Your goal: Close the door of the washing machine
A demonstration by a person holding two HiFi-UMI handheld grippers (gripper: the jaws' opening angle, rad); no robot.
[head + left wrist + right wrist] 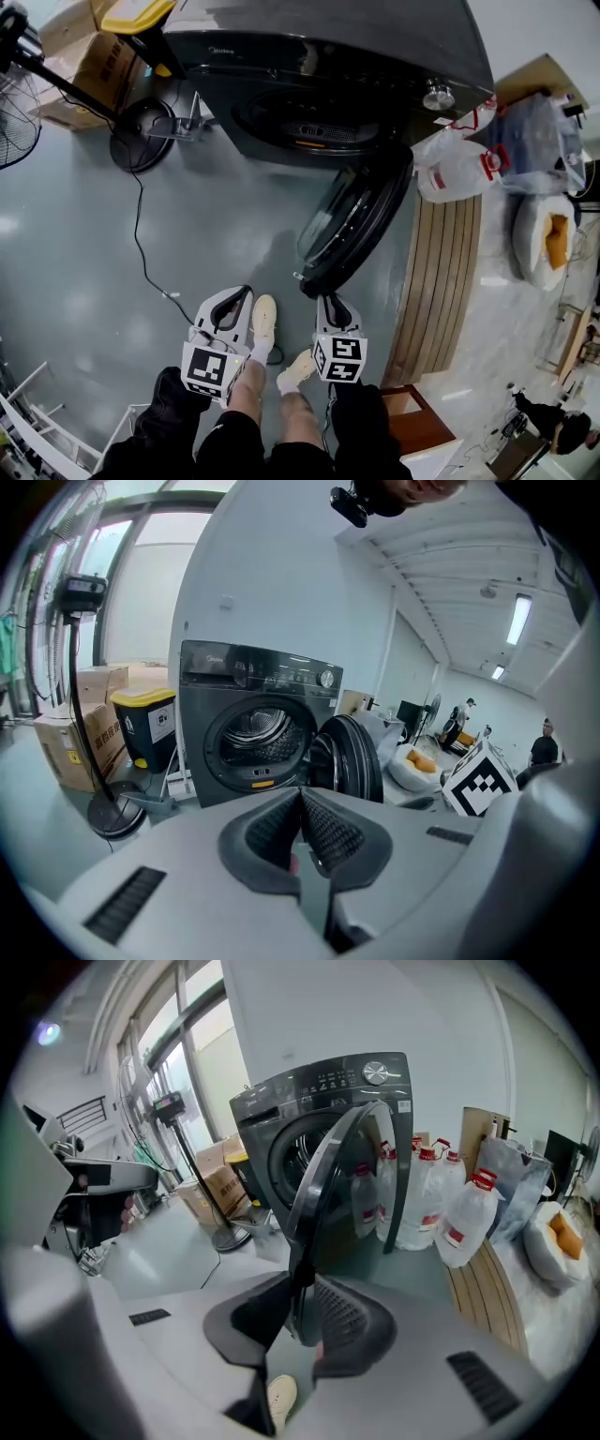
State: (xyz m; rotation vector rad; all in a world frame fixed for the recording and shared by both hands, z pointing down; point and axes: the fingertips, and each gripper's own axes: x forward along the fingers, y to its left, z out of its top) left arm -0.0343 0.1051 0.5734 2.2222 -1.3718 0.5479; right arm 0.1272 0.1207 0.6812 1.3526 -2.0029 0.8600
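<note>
The dark front-loading washing machine [328, 56] stands at the top of the head view, its drum [309, 117] exposed. Its round door [352, 220] is swung out towards me on the right. In the right gripper view, my right gripper [298, 1283] has its jaws apart with the free edge of the door [323, 1185] between them; a gap shows beside the right pad. In the head view this gripper [328, 298] sits at the door's near edge. My left gripper [246, 292] hangs left of it, pads together and holding nothing, aimed at the machine [253, 733].
A fan stand [141, 131] with its cable on the floor, cardboard boxes [94, 66] and a yellow-lidded bin [141, 19] are left of the machine. Plastic jugs [459, 169], a wooden slatted platform [441, 272] and bags [548, 234] lie to the right. My feet [264, 319] are between the grippers.
</note>
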